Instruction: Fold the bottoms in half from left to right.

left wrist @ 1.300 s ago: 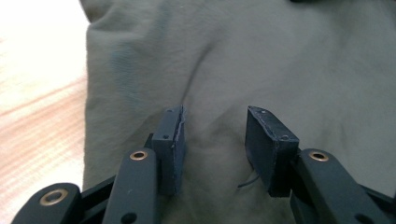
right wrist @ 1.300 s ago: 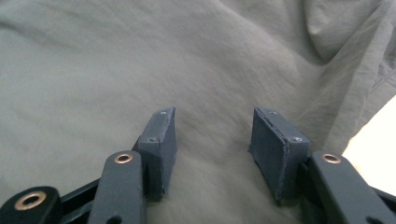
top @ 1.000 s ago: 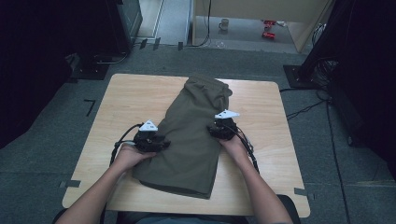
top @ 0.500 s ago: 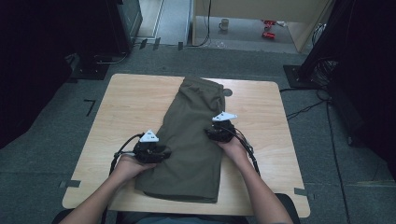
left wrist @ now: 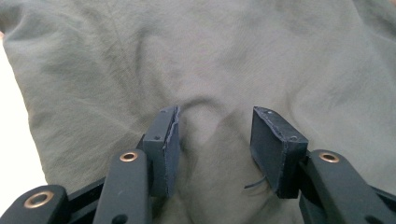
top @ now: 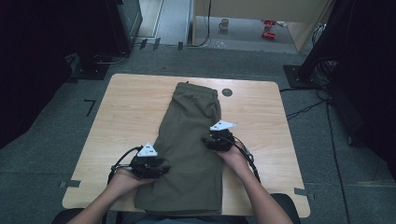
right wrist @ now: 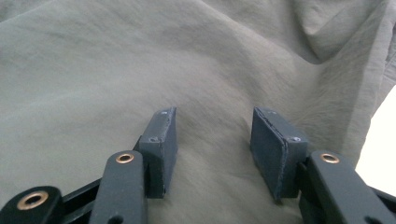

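Shorts point(top: 189, 144) of olive-green woven cloth lie flat along the middle of the desk point(top: 126, 112) in the high view, folded lengthwise into a long, slightly tapering strip. The gathered elastic waistband sits at the upper end of the strip, toward the top of the frame, and the wider hem end reaches the lower edge of the desk. The cloth looks thin and matte, with soft creases running across it. The desk is pale wood with rounded corners and a small dark round disc point(top: 227, 92) just right of the waistband.

The left gripper point(top: 150, 167) rests at the left edge of the shorts in the lower part of the high view, a grey three-cornered plate on its top. In the left gripper view its black, blocky jaws stand apart over the cloth and have just been opening; a small raised pucker of fabric point(left wrist: 205, 123) lies between them, with no pad pressing on it.

The right gripper point(top: 218, 141) sits on the right edge of the shorts, about mid-frame. In the right gripper view its jaws also stand apart, pressed down onto smooth cloth point(right wrist: 140, 70) with nothing pinched between them.
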Available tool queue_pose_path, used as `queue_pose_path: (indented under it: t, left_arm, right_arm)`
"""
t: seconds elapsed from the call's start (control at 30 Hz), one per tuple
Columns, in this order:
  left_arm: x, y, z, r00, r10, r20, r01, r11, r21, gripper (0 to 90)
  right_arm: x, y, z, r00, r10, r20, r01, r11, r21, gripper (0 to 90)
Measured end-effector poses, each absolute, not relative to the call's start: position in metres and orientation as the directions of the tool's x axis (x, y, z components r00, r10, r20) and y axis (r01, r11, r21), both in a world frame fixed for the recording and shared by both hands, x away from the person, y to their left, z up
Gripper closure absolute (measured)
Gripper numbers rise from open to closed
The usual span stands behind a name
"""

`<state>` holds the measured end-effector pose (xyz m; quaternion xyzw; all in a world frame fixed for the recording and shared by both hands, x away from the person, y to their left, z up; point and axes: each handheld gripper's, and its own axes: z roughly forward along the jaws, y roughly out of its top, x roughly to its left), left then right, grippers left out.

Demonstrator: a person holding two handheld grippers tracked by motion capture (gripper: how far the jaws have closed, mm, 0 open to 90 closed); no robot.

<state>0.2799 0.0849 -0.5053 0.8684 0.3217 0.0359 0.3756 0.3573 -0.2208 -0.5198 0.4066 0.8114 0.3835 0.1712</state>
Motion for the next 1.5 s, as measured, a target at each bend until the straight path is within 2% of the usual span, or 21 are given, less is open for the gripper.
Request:
queue_pose_path:
  t: [0.2,0.3,0.37,0.43,0.6,0.67,0.77,0.97,1.1,1.2,1.5]
  left_arm:
    - [0.278,0.086,-0.505,0.802,0.574,-0.166,0.515,-0.523,0.679,52.8]
    - [0.284,0.089,-0.502,0.797,0.584,-0.155,0.511,-0.516,0.687,53.0]
    - [0.29,0.092,-0.498,0.791,0.593,-0.151,0.506,-0.497,0.705,53.8]
    - [0.297,0.093,-0.494,0.789,0.599,-0.137,0.497,-0.492,0.715,53.7]
    - [0.322,0.097,-0.493,0.786,0.606,-0.126,0.486,-0.478,0.732,52.2]
    - [0.331,0.1,-0.494,0.788,0.602,-0.131,0.482,-0.471,0.739,52.4]
    - [0.345,0.103,-0.494,0.785,0.603,-0.144,0.486,-0.454,0.747,52.8]
    - [0.371,0.101,-0.492,0.781,0.614,-0.113,0.469,-0.458,0.755,52.3]
    - [0.388,0.098,-0.488,0.772,0.627,-0.111,0.474,-0.45,0.757,50.5]
    - [0.398,0.097,-0.487,0.773,0.618,-0.143,0.491,-0.441,0.751,50.0]
    - [0.419,0.09,-0.49,0.772,0.62,-0.138,0.491,-0.446,0.748,48.4]
  right_arm:
    - [0.354,-0.222,-0.52,-0.633,0.773,0.039,0.521,0.389,0.759,47.9]
    - [0.359,-0.222,-0.515,-0.63,0.775,0.058,0.552,0.394,0.735,44.3]
    - [0.363,-0.224,-0.51,-0.615,0.787,0.053,0.559,0.388,0.733,44.8]
    - [0.368,-0.228,-0.504,-0.592,0.805,0.046,0.542,0.355,0.761,46.8]
    - [0.376,-0.231,-0.502,-0.569,0.82,0.062,0.555,0.327,0.765,47.0]
    - [0.378,-0.233,-0.503,-0.563,0.825,0.055,0.546,0.321,0.774,51.0]
    - [0.384,-0.234,-0.502,-0.55,0.834,0.055,0.559,0.318,0.766,48.9]
    - [0.402,-0.24,-0.498,-0.535,0.832,0.146,0.616,0.267,0.741,45.2]
    - [0.405,-0.242,-0.498,-0.529,0.842,0.104,0.596,0.282,0.752,44.7]
    - [0.407,-0.245,-0.498,-0.521,0.847,0.104,0.591,0.27,0.76,44.8]
    - [0.421,-0.251,-0.498,-0.505,0.856,0.113,0.588,0.245,0.771,42.4]
